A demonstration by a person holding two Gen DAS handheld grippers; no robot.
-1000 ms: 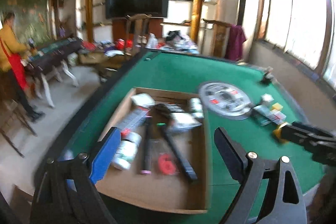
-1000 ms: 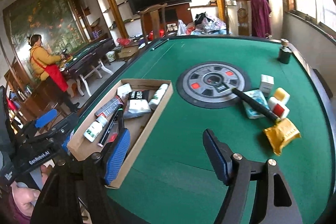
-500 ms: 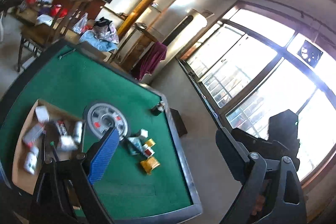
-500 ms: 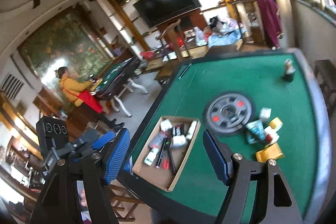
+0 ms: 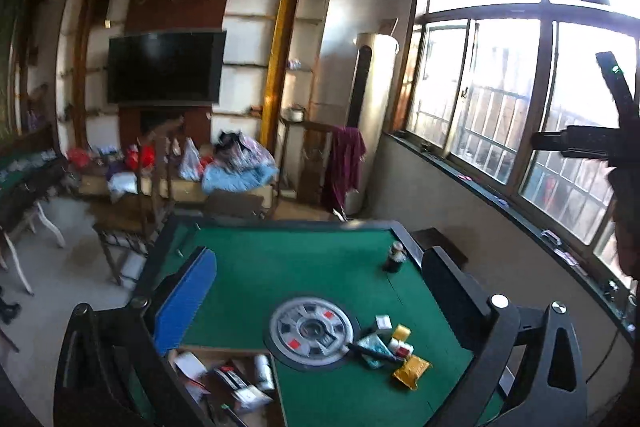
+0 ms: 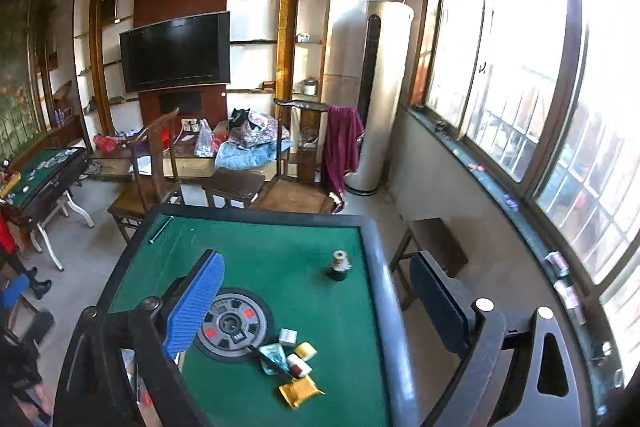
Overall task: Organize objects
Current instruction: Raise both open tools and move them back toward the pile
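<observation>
Hovering high over the green felt table [image 5: 304, 267], the left gripper [image 5: 320, 299] and right gripper [image 6: 316, 303] both hold their fingers spread wide, gripping nothing. Table's raised dark rim [image 6: 384, 291] runs under the right gripper's right finger; bare felt lies ahead of both fingertips, up to a small dark bottle [image 6: 339, 265]. Cardboard box [image 5: 224, 383], below the left gripper's blue finger: white bottle [image 5: 263, 373], packets, blurred. Between the fingers, loose beside the round centre disc [image 5: 310, 331]: yellow pouch [image 5: 411, 371], teal packet [image 6: 274, 357], small white box [image 6: 288, 335].
</observation>
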